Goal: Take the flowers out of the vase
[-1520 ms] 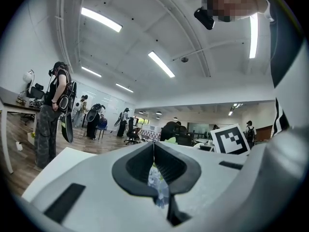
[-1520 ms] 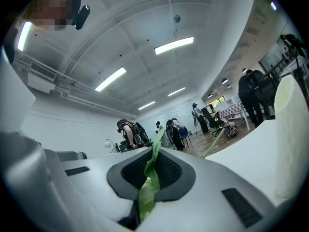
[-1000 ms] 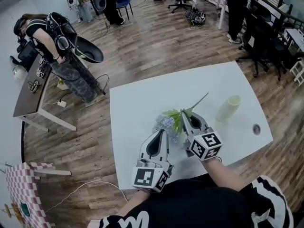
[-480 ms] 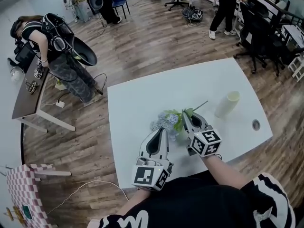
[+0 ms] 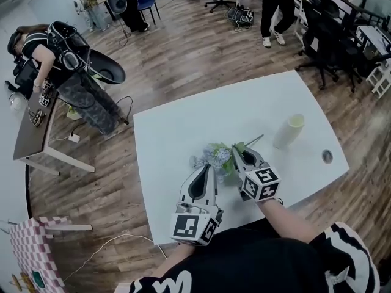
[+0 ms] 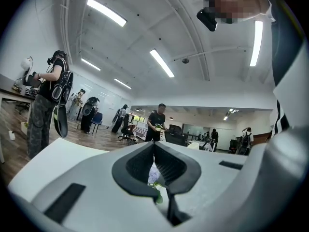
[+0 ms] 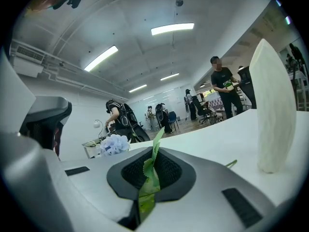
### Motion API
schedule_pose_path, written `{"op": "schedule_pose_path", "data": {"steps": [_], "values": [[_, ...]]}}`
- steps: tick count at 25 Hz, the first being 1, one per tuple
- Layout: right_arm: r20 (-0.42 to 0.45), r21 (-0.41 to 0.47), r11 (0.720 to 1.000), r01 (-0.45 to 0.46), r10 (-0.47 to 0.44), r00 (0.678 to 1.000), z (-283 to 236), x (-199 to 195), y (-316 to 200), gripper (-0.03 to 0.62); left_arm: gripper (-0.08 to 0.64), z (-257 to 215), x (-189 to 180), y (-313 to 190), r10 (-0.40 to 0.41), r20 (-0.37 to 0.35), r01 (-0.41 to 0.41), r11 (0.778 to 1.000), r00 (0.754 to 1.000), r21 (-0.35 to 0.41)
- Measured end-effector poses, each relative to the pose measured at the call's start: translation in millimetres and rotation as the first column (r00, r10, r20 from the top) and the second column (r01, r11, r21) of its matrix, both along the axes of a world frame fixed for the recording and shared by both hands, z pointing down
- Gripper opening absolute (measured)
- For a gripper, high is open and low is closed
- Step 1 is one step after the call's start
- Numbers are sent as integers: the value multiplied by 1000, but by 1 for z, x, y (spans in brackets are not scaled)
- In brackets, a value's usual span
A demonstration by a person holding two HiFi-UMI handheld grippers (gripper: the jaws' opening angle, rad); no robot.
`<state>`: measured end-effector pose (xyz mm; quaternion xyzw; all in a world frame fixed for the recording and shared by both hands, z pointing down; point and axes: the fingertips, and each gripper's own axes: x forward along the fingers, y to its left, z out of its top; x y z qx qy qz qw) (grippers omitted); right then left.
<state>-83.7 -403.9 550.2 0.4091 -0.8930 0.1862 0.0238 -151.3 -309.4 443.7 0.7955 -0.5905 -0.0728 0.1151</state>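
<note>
**A:** Where are the flowers (image 5: 215,156) now?

**B:** Out of the vase (image 5: 288,132). They sit low over the white table (image 5: 177,127), at the centre of the head view. The stem (image 5: 255,140) points up and right toward the vase, which stands upright and well apart at the right. Whether they rest on the tabletop I cannot tell.

**A:** And the grips?

**B:** The right gripper (image 5: 237,151) is clamped on a green leaf (image 7: 150,175), which runs up between its pads in its own view. The left gripper (image 5: 206,169) has its jaws drawn together too, with a scrap of pale petal (image 6: 153,174) and some green caught in the slit.

**A:** What worries you?

**B:** The right hold looks to be on leaf, not stem. A leaf is thin and may tear or slide out, so the bunch could twist or drop. Both grippers also hold one soft bunch, so if the hands drift apart, petals would likely rip off. And a sweep to the right could push the stem end into the vase and tip it.
</note>
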Motion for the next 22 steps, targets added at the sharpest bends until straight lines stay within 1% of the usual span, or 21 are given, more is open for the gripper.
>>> {"op": "schedule_pose_path", "data": {"steps": [7, 11, 14, 15, 17, 20, 22], "values": [[-18, -15, 1000, 0, -1, 1000, 14, 4, 1, 20, 8, 5, 10, -4, 30, 1, -30, 999, 1000, -13], [-12, 4, 1000, 14, -14, 1000, 13, 6, 5, 21, 8, 6, 12, -5, 41, 4, -41, 999, 999, -15], [-15, 15, 1000, 9, -8, 1000, 11, 7, 5, 23, 8, 6, 10, -7, 40, 0, -40, 999, 999, -18], [-15, 16, 1000, 8, -8, 1000, 10, 8, 5, 33, 8, 6, 10, -8, 40, -1, -40, 999, 999, -20], [-13, 12, 1000, 10, -10, 1000, 11, 9, 5, 106, 8, 7, 11, -11, 41, -4, -41, 999, 999, -22], [-11, 13, 1000, 16, -15, 1000, 12, 12, 8, 112, 8, 10, 14, -11, 49, -5, -49, 999, 999, -22], [-9, 31, 999, 22, -22, 1000, 8, 14, 12, 114, 8, 10, 16, -12, 53, -8, -53, 998, 999, -20]]}}
